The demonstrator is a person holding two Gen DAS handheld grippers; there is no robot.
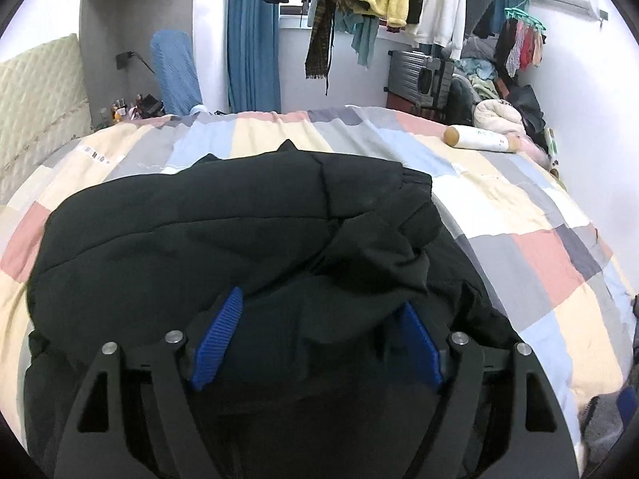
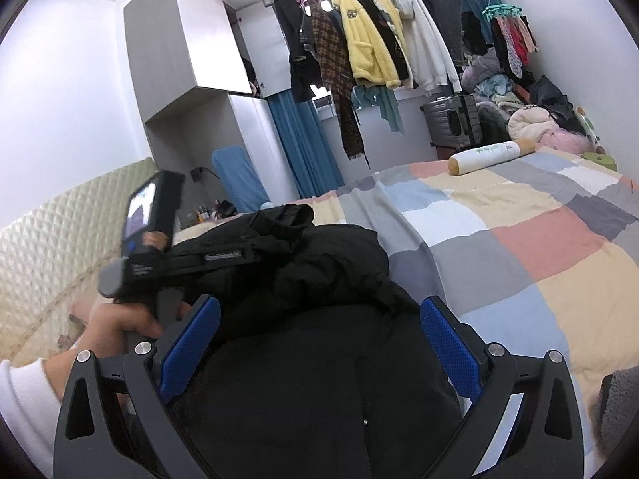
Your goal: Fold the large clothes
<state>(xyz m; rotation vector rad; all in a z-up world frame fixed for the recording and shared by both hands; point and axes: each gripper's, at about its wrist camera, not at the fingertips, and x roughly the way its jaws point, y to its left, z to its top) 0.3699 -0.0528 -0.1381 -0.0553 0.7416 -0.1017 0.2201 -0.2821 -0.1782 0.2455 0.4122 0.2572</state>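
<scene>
A large black padded jacket (image 1: 207, 239) lies bunched on the patchwork bedspread (image 1: 519, 207); it also shows in the right wrist view (image 2: 319, 359). My left gripper (image 1: 319, 311) is open, its blue pads (image 1: 217, 339) wide apart over the jacket's near part, with fabric lying between them. My right gripper (image 2: 319, 311) is open too, blue pads (image 2: 191, 347) spread above the jacket, holding nothing. The left hand-held gripper body (image 2: 151, 239) shows in the right wrist view, at the jacket's left side, gripped by a hand.
A cylindrical bolster pillow (image 1: 479, 137) lies at the bed's far right. A quilted headboard (image 1: 40, 99) stands to the left. Hanging clothes (image 2: 371, 48), a grey suitcase (image 2: 451, 119) and a pile of laundry (image 2: 519, 95) are beyond the bed. A dark fleecy item (image 2: 615, 411) lies at the near right.
</scene>
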